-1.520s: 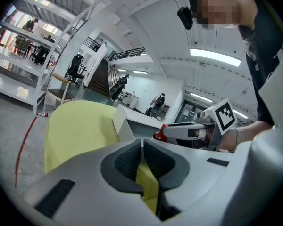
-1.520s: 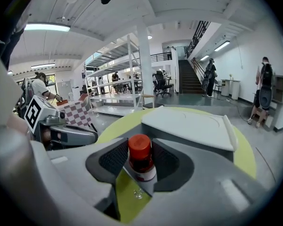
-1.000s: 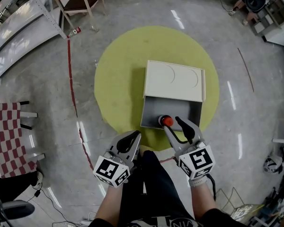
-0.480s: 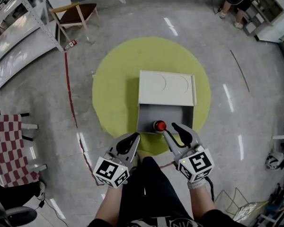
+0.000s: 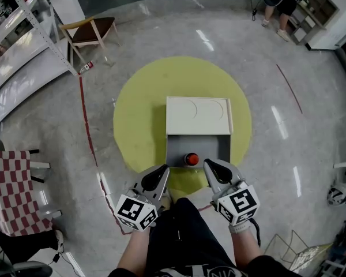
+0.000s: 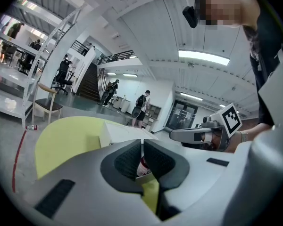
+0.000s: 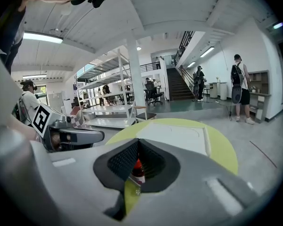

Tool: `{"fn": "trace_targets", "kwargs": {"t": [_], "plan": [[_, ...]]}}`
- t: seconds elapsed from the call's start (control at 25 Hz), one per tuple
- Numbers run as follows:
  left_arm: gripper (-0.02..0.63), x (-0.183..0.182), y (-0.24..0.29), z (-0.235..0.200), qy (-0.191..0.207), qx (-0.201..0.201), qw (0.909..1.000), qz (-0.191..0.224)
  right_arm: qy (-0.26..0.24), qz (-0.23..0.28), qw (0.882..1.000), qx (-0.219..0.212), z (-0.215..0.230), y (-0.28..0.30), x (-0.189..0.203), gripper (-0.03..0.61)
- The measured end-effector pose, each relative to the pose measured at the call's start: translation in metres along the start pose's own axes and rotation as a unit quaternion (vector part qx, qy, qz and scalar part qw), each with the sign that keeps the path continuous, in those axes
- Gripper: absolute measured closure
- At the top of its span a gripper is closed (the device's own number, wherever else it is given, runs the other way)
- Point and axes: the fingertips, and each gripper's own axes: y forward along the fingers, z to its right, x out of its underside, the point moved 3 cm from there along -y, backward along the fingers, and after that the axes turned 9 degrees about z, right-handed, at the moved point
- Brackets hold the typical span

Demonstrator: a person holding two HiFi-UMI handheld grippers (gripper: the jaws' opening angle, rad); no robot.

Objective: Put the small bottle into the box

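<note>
Nearest, the left gripper (image 5: 164, 170) and right gripper (image 5: 210, 165), grey two-jaw tools with marker cubes, hover side by side. Both are empty with jaws pressed together, and the right one's jaws have just closed on nothing. Just beyond their tips, the small red-capped bottle (image 5: 191, 158) stands upright inside the open grey box (image 5: 173, 148). The box's cream lid (image 5: 197, 115) is folded back, and the box sits on a round yellow floor mat (image 5: 138, 114).
</note>
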Motion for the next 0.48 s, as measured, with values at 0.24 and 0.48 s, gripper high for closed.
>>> {"fn": "trace_targets", "kwargs": {"t": [0.24,0.48], "plan": [[0.591,-0.016,0.004,0.007,0.009,0.005,0.9999,0.007,0.016,0.013,1.000,-0.002,0.003,-0.007,-0.012,0.572],[0.591,-0.027,0.005,0.012,0.020,0.010,0.9997,0.013,0.012,0.029,1.000,0.002,0.005,-0.013,-0.026,0.572]]}}
